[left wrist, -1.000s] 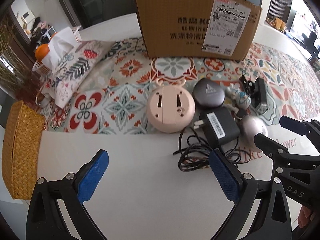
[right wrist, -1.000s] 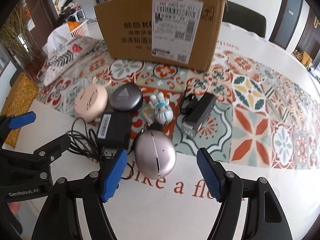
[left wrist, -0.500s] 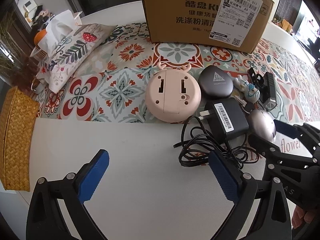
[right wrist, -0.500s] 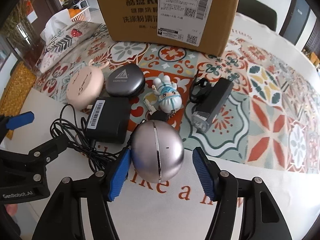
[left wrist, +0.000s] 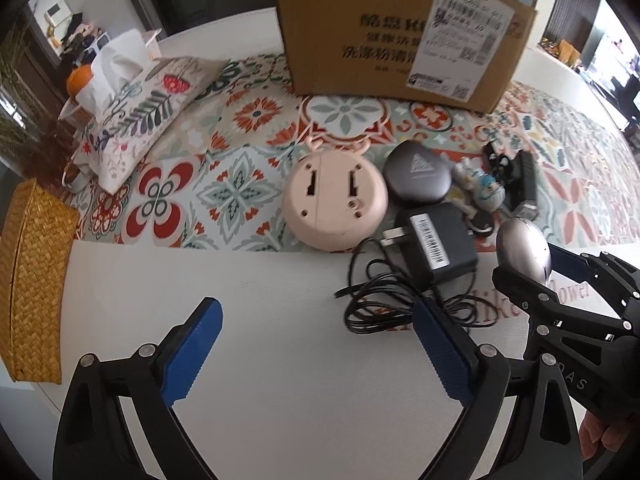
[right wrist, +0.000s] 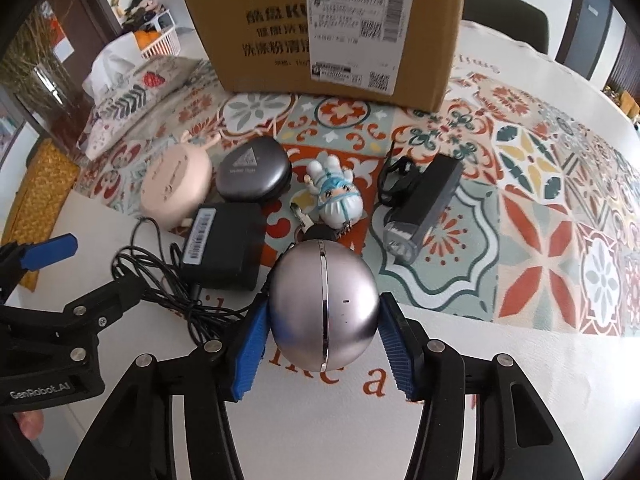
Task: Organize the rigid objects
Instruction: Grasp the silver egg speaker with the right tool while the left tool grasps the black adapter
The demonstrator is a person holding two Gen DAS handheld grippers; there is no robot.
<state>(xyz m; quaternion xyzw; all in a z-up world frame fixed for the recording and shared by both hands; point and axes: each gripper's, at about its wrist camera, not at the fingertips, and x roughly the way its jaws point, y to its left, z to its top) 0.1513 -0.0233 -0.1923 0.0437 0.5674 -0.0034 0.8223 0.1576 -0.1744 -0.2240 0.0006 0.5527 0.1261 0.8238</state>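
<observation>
Charger (right wrist: 224,244) left of ball (right wrist: 324,312), box (right wrist: 332,28) behind

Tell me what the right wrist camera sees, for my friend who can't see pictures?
The right tool has its blue pads around a shiny silver ball on the table. Behind it lie a black charger, a small doll and a cardboard box.

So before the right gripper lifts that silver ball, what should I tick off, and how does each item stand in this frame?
1. silver ball sits between the right gripper pads: ok.
2. Both pads firmly touching the ball: cannot tell; they flank it closely.
3. Grip centred on the ball: ok, pads sit on opposite sides.
4. black cable clear of the pads: not ok, its loops reach the left pad.
5. left gripper out of the way: ok, open over bare table.
6. cardboard box top open to receive: cannot tell.
</observation>
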